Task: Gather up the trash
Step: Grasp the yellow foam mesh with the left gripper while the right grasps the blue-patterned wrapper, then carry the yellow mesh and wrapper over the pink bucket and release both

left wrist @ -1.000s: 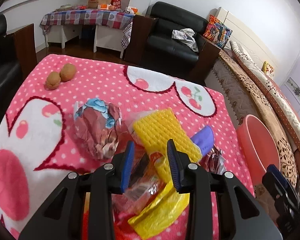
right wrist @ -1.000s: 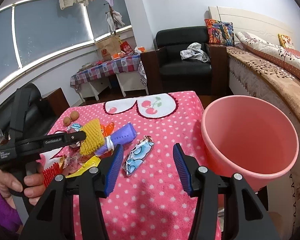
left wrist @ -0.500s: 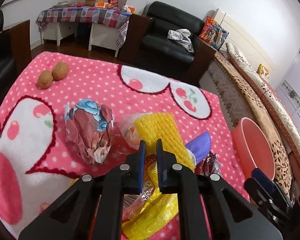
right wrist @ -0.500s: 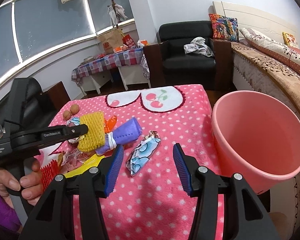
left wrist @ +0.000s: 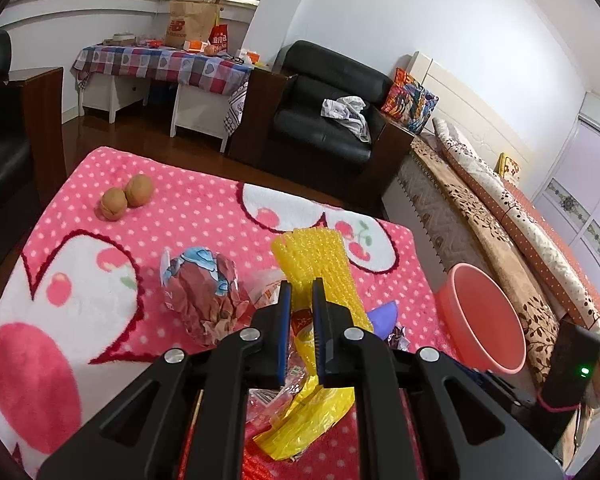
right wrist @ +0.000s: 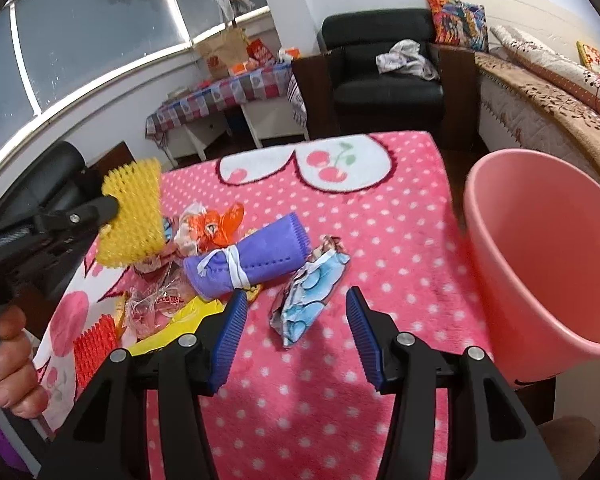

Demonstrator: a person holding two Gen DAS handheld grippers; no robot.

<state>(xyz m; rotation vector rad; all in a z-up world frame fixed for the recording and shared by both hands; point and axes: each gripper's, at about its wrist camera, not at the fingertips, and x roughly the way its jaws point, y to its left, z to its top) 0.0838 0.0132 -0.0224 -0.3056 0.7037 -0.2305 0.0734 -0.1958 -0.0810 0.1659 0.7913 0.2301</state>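
Right wrist view showed the left gripper [right wrist: 112,208] pinching yellow mesh [right wrist: 134,216], lifted above the table [right wrist: 400,220]; the right gripper [right wrist: 296,334] hung spread. The light mesh might slip before reaching the bucket [right wrist: 540,256].

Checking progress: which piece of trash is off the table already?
The yellow foam net, clamped in the left hand-held gripper; the other wrappers lie on the blanket.

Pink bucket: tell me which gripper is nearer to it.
Right. The right gripper hangs open over the blanket just beside the pink bucket, which sits off the table's right edge. The left gripper, shut on the yellow foam net, is across the trash pile.
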